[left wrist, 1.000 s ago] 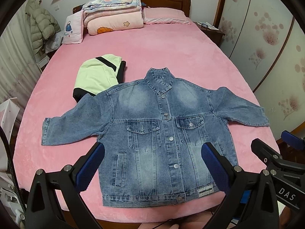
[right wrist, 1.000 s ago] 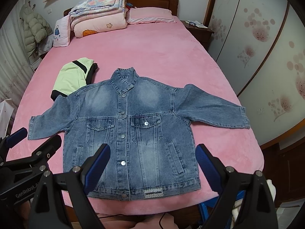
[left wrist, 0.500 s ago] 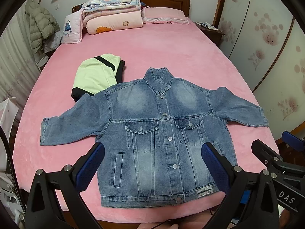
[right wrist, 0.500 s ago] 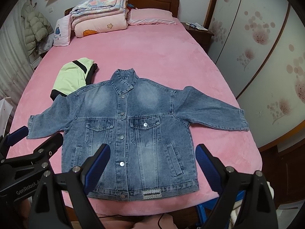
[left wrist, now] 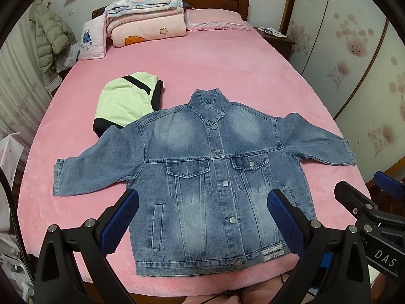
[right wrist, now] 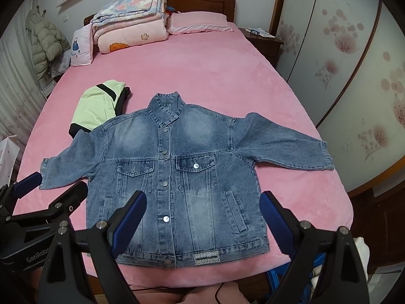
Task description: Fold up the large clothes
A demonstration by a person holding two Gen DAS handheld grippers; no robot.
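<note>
A blue denim jacket (left wrist: 215,177) (right wrist: 177,174) lies flat and buttoned, front up, on the pink bed, both sleeves spread sideways and its hem at the near edge. My left gripper (left wrist: 202,217) hovers open above the jacket's lower part, nothing between its blue-padded fingers. Over the lower hem my right gripper (right wrist: 202,217) is open too and holds nothing. In the left wrist view the right gripper's body (left wrist: 367,212) shows at the right edge; the left gripper's body (right wrist: 43,202) shows at the left in the right wrist view.
A folded light-green and black garment (left wrist: 126,101) lies by the jacket's left shoulder. Stacked quilts (left wrist: 144,17) and pillows sit at the wooden headboard. A nightstand (left wrist: 276,38) and wardrobe doors (left wrist: 354,50) stand right; a puffy coat (left wrist: 50,35) hangs left.
Both views have crept slightly toward the bed, so the jacket sits a little lower and nearer. The jacket has not moved, and both grippers stay open.
</note>
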